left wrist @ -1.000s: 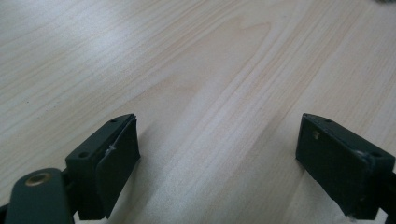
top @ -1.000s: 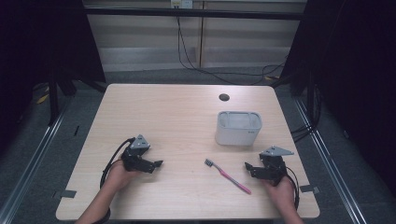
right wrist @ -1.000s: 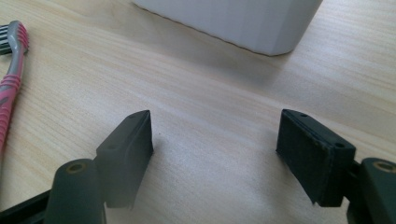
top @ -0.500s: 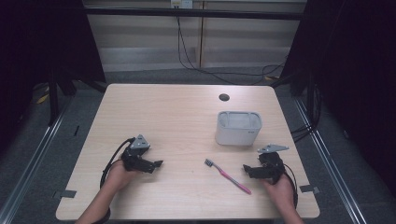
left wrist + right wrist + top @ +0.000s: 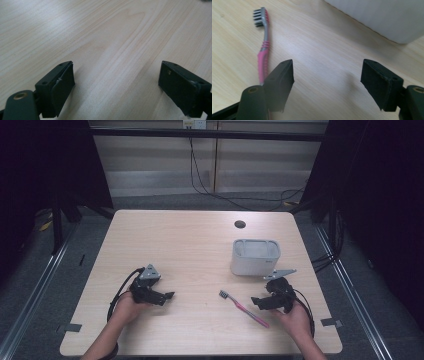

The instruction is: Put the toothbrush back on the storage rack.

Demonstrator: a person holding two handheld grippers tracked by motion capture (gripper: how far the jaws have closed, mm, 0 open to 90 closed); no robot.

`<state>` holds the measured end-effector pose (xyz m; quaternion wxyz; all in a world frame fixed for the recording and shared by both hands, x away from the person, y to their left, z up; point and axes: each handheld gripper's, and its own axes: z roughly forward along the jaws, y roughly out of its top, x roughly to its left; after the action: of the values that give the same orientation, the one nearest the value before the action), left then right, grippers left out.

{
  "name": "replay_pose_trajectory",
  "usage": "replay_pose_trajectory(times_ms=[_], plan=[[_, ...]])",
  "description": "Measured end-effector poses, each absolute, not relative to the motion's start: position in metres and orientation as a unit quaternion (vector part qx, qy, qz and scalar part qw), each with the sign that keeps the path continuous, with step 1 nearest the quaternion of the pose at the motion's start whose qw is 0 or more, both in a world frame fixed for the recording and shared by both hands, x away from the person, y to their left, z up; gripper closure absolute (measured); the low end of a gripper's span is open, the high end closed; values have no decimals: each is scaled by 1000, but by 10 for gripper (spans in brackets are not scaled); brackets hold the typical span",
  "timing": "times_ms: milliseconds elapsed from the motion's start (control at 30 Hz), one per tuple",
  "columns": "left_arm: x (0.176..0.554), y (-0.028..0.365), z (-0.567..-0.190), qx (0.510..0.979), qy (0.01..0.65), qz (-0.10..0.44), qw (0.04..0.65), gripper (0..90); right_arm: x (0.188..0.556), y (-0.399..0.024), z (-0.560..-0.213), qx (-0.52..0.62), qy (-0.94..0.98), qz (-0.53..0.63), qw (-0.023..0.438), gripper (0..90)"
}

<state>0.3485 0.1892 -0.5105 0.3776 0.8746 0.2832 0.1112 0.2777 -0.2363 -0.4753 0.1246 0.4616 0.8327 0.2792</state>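
Both grippers sit in my hands over the near part of the table point(image 5: 190, 240): my right gripper point(image 5: 260, 302) hangs just right of the pink toothbrush point(image 5: 243, 308) with its jaws spread wide, having just been closing a little with nothing between them, and my left gripper point(image 5: 167, 296) rests low at the near left, jaws equally wide over bare wood. From the right gripper view the toothbrush point(image 5: 263, 50) lies flat beside my left-hand jaw, bristle head pointing away, untouched. Just beyond my right gripper stands the white tub point(image 5: 255, 257), with a small dark hole point(image 5: 240, 224) in the tabletop farther back.
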Motion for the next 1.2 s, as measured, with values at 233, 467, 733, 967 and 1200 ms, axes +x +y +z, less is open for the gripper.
replay_pose_trajectory(times_ms=[233, 467, 733, 967, 1200], plan=[[348, 189, -510, 875, 283, 111, 377, 128, 279, -220, -471, 436, 854, 265, 101, 294], [348, 189, -511, 874, 284, 111, 378, 128, 281, -208, -465, 427, 862, 264, 76, 337], [348, 189, -510, 875, 283, 111, 378, 128, 282, -198, -460, 414, 869, 264, 56, 384], [348, 189, -511, 874, 284, 111, 378, 128, 283, -189, -458, 402, 879, 251, 49, 410], [348, 189, -511, 874, 284, 111, 378, 128, 285, -178, -459, 387, 893, 229, 37, 451]])
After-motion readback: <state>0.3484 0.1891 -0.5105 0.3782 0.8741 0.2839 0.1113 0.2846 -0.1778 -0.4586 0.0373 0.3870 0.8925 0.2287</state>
